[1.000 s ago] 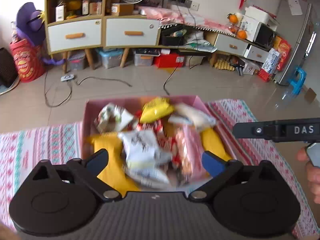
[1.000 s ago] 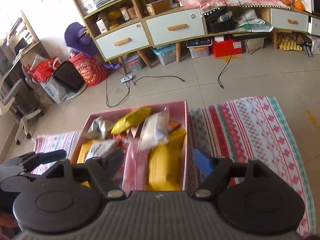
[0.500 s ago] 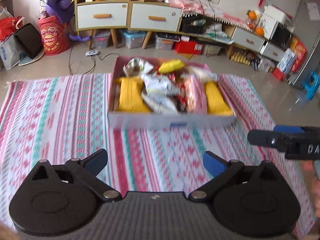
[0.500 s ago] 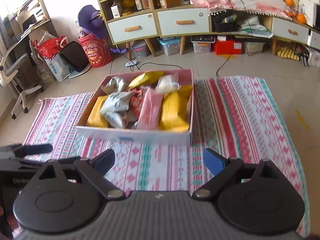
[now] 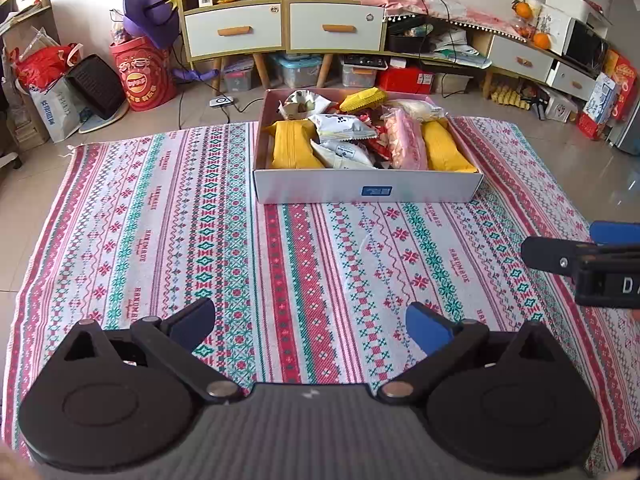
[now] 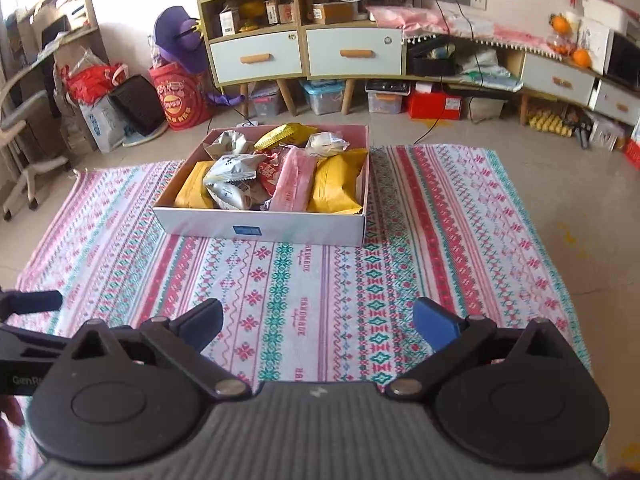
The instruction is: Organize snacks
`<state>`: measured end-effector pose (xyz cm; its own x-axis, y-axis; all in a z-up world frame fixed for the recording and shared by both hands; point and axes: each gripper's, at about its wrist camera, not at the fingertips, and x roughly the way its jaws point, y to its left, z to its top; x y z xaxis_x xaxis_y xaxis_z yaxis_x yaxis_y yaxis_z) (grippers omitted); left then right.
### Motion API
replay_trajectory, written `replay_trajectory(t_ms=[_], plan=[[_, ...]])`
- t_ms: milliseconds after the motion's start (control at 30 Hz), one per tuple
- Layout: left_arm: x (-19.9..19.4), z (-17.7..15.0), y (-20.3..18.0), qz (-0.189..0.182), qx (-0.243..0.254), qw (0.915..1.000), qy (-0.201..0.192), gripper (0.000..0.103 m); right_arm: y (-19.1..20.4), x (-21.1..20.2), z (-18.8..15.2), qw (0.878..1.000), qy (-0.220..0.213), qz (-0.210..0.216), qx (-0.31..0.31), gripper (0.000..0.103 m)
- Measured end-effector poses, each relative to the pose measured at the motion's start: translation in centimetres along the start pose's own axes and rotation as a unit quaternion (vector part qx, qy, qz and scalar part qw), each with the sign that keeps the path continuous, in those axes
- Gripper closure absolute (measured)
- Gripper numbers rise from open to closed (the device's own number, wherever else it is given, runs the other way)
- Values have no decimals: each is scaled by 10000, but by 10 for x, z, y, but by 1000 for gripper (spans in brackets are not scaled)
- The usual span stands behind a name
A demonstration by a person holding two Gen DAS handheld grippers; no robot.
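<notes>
Left wrist view: the left hand-held gripper (image 5: 310, 326) hangs over a woven cotton rug (image 5: 168, 240) striped in red, teal and white, its jaws spread wide with nothing between them. "HANDMADE" is woven along the stripes. A shallow white cardboard box (image 5: 368, 192) with a pink inside and a small blue label on its front wall stands near the rug's far edge. It is packed with snack packets: two yellow pouches (image 5: 294, 146), white wrappers (image 5: 344, 126) with dark print too small to read, and a pink bag (image 5: 408, 142). The right hand-held gripper (image 5: 576, 248) enters at the right edge, marked "D".

Right wrist view: the right hand-held gripper's (image 6: 318, 324) jaws are opening, empty, above the rug. The box (image 6: 264, 228) sits well ahead. The left hand-held gripper at the lower left reads "GenR".
</notes>
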<state>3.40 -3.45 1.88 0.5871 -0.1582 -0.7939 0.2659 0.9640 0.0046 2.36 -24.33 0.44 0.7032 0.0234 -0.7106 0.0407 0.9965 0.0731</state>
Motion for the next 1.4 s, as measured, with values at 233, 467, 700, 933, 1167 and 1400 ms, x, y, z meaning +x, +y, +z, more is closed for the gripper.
replay_trajectory(t_ms=[233,467,700,933,1167,1400], plan=[[-6,-1,-2,87,-100,9999,-3,0,5,1,-7,9999,84,-16,-118,0],[-6,-4,-3,168,-144,9998,21,0,9,7,-16,9990,191,-229,-333,0],[-7,-5,-5,126,-152,9998,27,0,11,8,-17,9988,251,-214,-370,0],[-7,-5,-6,100,-140,9998,48,0,14,8,-18,9985,268,-226,-425,0],[-7,-5,-7,123,-137,9998,39,0,13,7,-17,9987,253,-206,-386,0],[-8,-5,-6,99,-133,9999,34,0,12,8,-17,9988,263,-201,-356,0]])
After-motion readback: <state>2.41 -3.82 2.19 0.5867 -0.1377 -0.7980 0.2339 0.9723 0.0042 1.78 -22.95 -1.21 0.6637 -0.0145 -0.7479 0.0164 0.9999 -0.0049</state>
